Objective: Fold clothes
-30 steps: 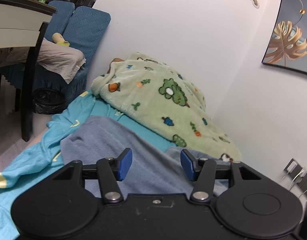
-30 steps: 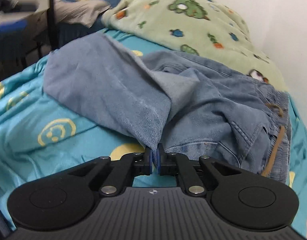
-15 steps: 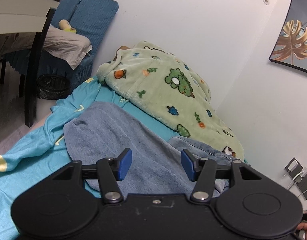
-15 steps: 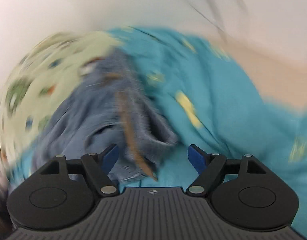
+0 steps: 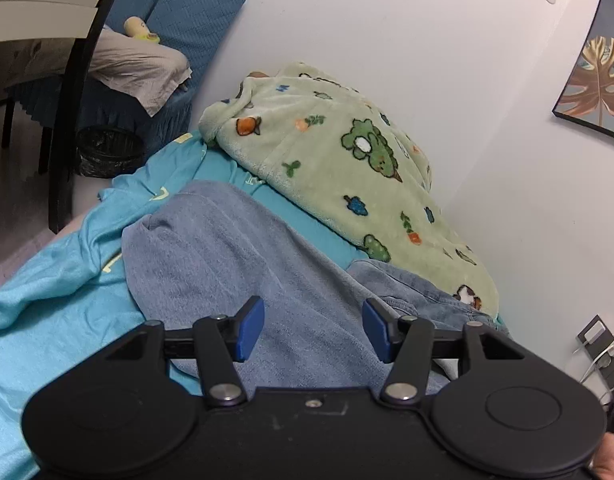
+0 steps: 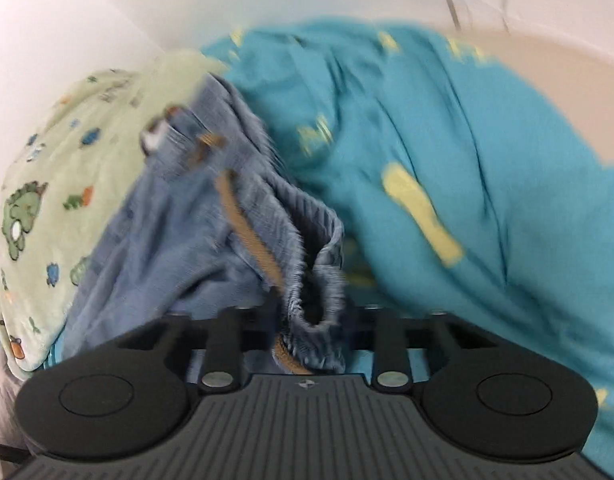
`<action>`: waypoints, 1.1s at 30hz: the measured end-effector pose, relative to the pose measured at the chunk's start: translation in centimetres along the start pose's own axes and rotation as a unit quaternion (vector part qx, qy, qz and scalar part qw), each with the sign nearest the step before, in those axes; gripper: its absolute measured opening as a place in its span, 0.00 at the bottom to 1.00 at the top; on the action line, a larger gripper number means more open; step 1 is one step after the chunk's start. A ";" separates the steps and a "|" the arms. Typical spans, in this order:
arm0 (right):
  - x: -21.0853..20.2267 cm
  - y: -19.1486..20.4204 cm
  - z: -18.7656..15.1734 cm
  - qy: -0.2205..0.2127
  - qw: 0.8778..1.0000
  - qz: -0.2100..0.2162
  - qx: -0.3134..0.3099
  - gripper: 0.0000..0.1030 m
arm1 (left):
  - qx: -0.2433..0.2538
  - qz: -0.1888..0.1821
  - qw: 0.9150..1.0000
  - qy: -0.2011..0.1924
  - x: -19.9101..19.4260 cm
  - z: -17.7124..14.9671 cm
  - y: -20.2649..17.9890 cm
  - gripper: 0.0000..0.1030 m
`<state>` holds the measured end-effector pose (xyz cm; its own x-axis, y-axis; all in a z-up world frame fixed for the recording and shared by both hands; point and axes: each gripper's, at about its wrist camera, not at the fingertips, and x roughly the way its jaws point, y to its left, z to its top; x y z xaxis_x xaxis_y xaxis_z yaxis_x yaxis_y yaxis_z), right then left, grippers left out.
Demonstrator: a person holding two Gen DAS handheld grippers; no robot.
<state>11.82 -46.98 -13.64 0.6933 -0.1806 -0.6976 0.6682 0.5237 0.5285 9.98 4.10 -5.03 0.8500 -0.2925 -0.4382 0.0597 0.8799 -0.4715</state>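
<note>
Right gripper (image 6: 307, 316): jaws just closing on the jeans (image 6: 179, 240) waistband, bunched between them. Left gripper (image 5: 313, 330): half open, empty, over a leg running far-left.

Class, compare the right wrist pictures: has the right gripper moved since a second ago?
Yes. The right gripper has swung from the trouser leg to the jeans waistband, green blanket now at its left; its jaws have just been closing on the waistband.

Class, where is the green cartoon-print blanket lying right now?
In the left wrist view, the green blanket lies heaped along the white wall at the bed's far side, on the teal sheet, just beyond the blue jeans.
</note>
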 end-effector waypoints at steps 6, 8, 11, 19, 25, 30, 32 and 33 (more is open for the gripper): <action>-5.3 0.6 4.0 -0.159 0.987 0.020 -0.011 0.16 | -0.002 0.013 1.000 -0.010 -0.2 0.2 0.0 0.49; -5.0 -1.1 5.6 -0.167 0.986 0.003 0.010 0.16 | -0.002 0.018 1.000 -0.011 -0.1 0.2 -0.1 0.49; -3.4 -4.8 7.4 -0.158 0.986 -0.036 0.048 0.16 | -0.002 0.026 1.000 -0.013 -0.1 0.3 -0.2 0.49; 1.8 -9.5 7.1 -0.067 0.991 -0.097 0.068 0.20 | 0.004 0.044 0.999 0.002 0.9 0.1 -0.4 0.49; -1.5 -4.7 5.8 -0.109 0.987 -0.116 -0.035 0.53 | 0.020 0.051 0.998 0.008 0.4 -0.1 -0.9 0.50; -5.7 1.4 2.8 -0.198 0.961 -0.087 -0.172 0.57 | 0.024 0.054 0.998 0.009 -0.3 0.0 -1.2 0.50; -6.7 4.0 1.0 -0.201 0.954 -0.037 -0.218 0.58 | 0.022 0.052 0.998 0.009 -0.4 0.0 -1.1 0.51; -6.8 5.3 0.0 -0.186 0.953 -0.003 -0.239 0.59 | 0.021 0.051 0.998 0.009 -0.4 0.1 -1.0 0.51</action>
<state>10.64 -42.99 -6.12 0.7976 -0.4207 -0.4323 0.5343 0.8253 0.1828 9.60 3.37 -4.34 0.8432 -0.2073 -0.4961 -0.0046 0.9198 -0.3923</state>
